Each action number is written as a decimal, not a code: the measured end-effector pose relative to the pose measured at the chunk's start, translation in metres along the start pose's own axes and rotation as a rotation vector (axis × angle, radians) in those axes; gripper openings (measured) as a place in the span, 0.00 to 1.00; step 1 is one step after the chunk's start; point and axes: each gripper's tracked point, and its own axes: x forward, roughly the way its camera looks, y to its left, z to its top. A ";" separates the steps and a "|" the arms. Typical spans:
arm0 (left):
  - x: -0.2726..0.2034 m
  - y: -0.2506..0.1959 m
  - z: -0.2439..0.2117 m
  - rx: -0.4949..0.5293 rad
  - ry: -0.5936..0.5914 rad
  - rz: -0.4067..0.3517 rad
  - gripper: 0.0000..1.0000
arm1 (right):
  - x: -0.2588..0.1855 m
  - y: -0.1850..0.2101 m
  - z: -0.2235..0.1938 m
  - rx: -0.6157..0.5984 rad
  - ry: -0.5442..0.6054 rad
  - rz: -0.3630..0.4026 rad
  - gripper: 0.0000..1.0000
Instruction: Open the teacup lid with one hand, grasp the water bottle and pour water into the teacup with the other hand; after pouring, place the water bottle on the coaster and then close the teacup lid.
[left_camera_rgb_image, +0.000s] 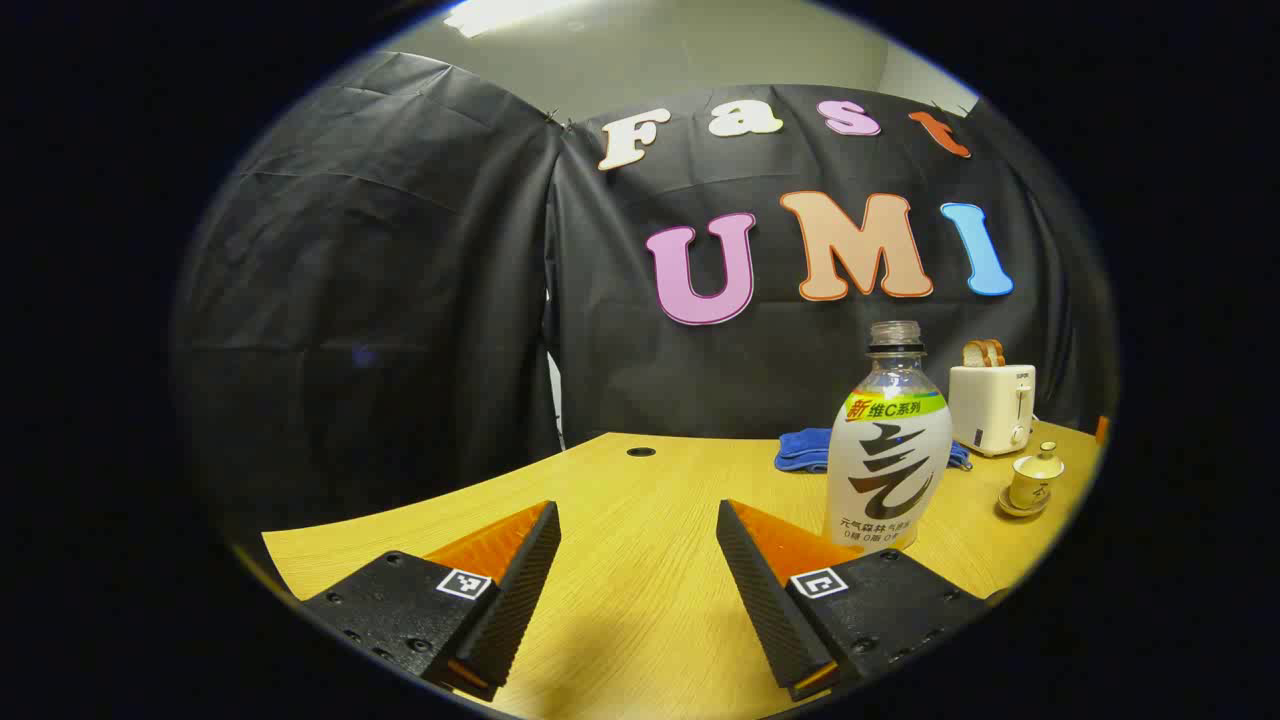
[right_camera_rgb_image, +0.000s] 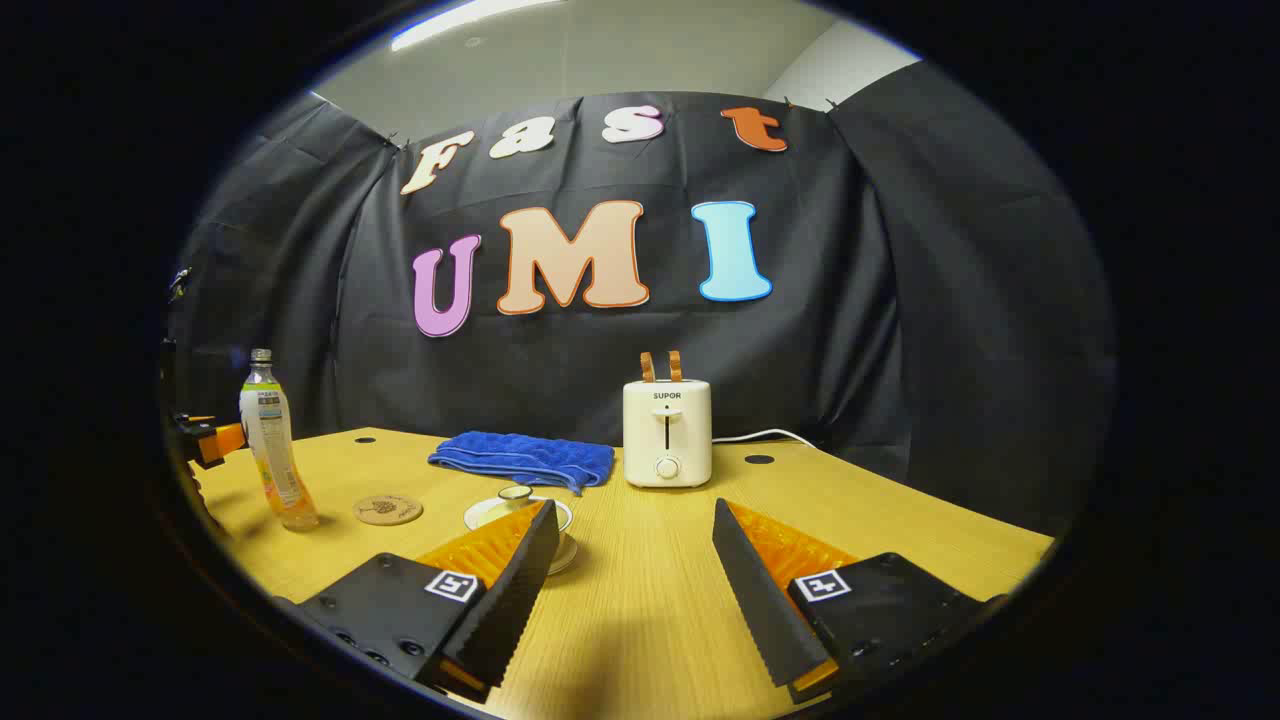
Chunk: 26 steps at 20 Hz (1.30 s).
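While nothing is yet being done, both grippers, left gripper (left_camera_rgb_image: 635, 580) and right gripper (right_camera_rgb_image: 630, 580), are hovering with jaws spread; lidded teacup (left_camera_rgb_image: 1035, 480) is sitting right of water bottle (left_camera_rgb_image: 888, 440), coaster (right_camera_rgb_image: 388, 509) between them.

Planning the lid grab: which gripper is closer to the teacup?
The right gripper: the teacup sits just beyond its own finger, while from the left gripper it stands far off, past the water bottle.

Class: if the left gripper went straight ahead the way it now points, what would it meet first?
Probably nothing near: the open left gripper points over bare table toward the booth wall. The water bottle stands right of that line, though depth is unclear.
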 end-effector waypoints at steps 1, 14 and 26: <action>0.000 0.000 0.000 0.000 0.000 0.000 0.92 | 0.000 0.000 0.000 0.000 0.000 0.000 0.98; 0.000 0.000 0.000 0.000 0.000 0.000 0.92 | 0.000 0.000 0.000 0.000 0.000 0.000 0.96; 0.000 0.000 0.000 0.000 -0.001 -0.001 0.92 | -0.001 0.006 0.000 0.002 0.003 0.038 0.96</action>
